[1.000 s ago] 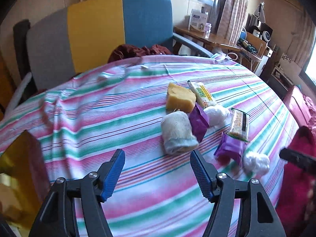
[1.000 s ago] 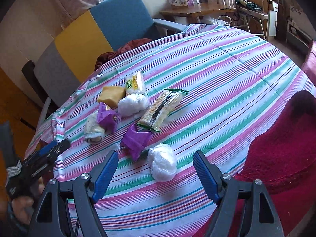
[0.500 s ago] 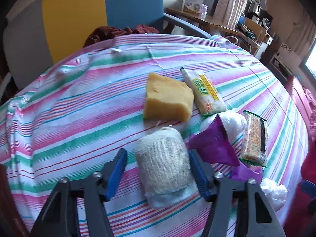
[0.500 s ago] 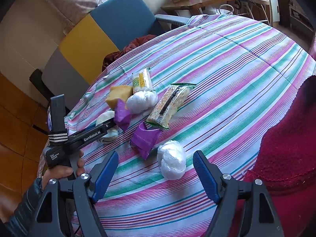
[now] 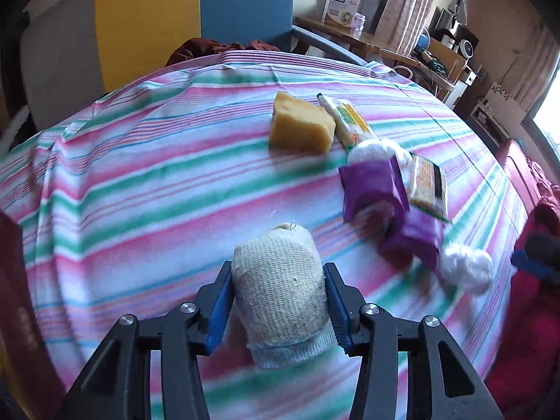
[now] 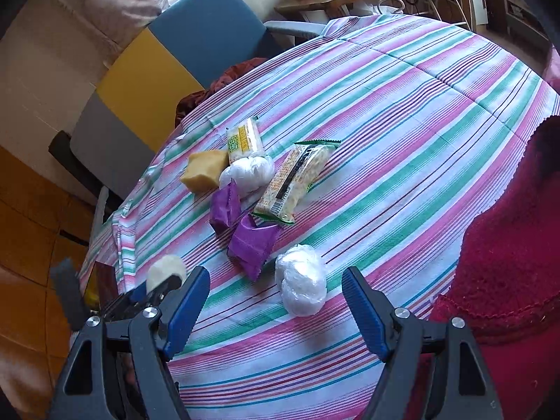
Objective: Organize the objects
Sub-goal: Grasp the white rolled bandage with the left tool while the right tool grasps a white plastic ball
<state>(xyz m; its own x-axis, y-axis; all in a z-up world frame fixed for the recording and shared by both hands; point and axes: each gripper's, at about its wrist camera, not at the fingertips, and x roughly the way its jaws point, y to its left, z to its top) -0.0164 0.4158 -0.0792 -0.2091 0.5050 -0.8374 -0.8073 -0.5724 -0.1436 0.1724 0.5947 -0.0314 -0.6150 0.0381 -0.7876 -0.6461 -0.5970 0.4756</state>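
Left wrist view: the left gripper [image 5: 278,301], jaws just closing, clamps the beige scrubber [image 5: 281,294] above the striped tablecloth [image 5: 140,182].

Right wrist view: the right gripper [image 6: 276,311] hangs with fingers apart near a white wrapped ball [image 6: 302,288].

A beige woven cloth roll [image 5: 280,290] is being held clear of the striped tablecloth [image 5: 147,182], while a yellow sponge block [image 5: 301,127] and purple packets [image 5: 371,185] are lying clustered beyond.

No legible text: print on the yellow-green snack packet [image 6: 244,140], the cracker packet [image 6: 295,182] and the distant white box [image 5: 341,4] is too small or blurred to read.
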